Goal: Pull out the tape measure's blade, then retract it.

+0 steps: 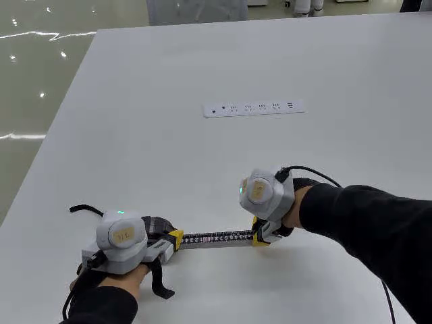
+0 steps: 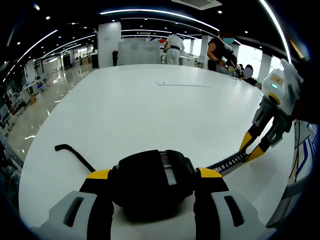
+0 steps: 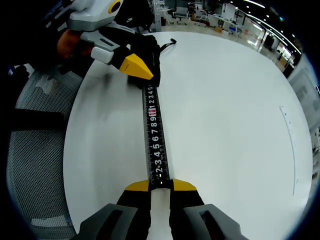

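Left gripper (image 1: 174, 240) clamps the tape measure (image 1: 156, 227), lower left; right gripper (image 1: 260, 239) pinches its blade (image 1: 216, 237). If that pinch slips, the blade could whip back.

Smooth matt table (image 1: 202, 155); black plastic tape measure case (image 2: 152, 182); glossy floor (image 1: 40, 61).

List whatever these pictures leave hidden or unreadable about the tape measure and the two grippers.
1. Tip of the blade: right gripper view, hidden between the closed jaws of the right gripper.
2. Sides of the tape measure case: left gripper view, covered by the left gripper clamping it; head view, largely hidden by that gripper's body.
3. Numerals on the blade: head view, too small to read.
4. Markings on the power strip: head view, too small.
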